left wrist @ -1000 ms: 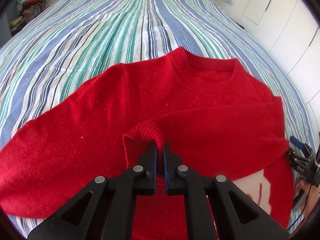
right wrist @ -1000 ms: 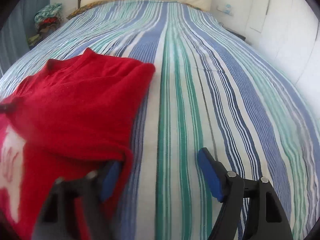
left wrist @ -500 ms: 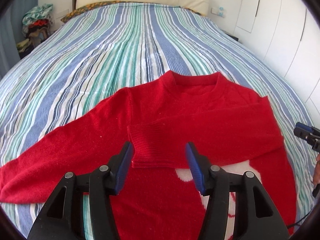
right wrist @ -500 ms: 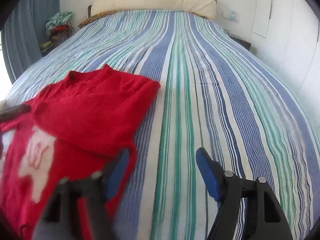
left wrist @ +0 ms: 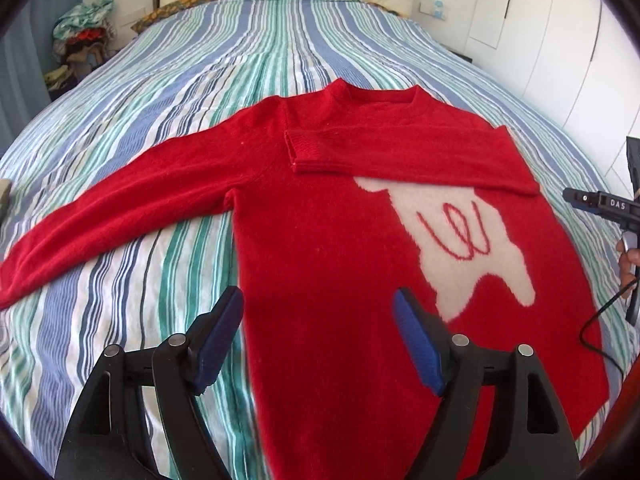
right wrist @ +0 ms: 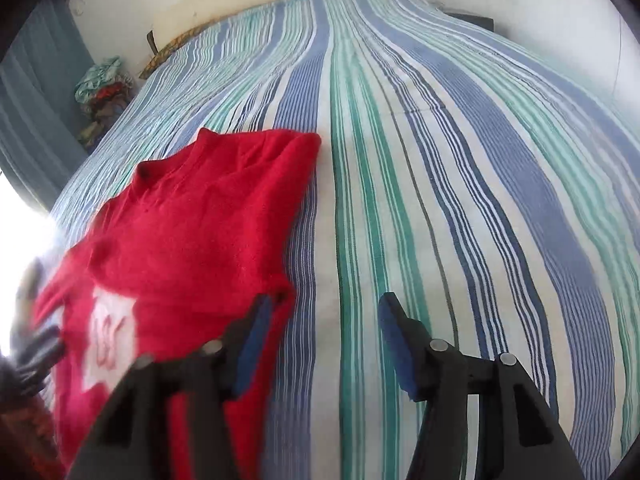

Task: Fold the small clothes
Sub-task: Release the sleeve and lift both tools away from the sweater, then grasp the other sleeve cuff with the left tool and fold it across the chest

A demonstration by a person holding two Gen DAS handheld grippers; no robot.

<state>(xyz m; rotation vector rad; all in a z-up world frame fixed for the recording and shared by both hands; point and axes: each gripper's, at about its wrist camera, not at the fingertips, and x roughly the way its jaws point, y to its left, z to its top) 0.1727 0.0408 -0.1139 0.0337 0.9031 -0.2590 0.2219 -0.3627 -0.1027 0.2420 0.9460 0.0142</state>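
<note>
1. I am holding my left gripper (left wrist: pixel 318 322) released over the red sweater (left wrist: pixel 340 248)'s lower body; my right gripper (right wrist: pixel 320 330) is released too, hovering at its right edge.
2. The unfolded left sleeve (left wrist: pixel 120 216) is lying up-left of the left gripper, nearer it, running out leftward across the bed (left wrist: pixel 240 60).
3. I am counting one sweater, one sleeve folded, one not.

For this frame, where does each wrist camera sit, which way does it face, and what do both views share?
Left wrist: above the bed's foot, facing the headboard over the red sweater; open left tongs in front, right hand at the edge.
Right wrist: beside the sweater's right edge, facing up the striped bedspread; open right tongs below.
Shared: sweater, bedspread, clothes pile.
</note>
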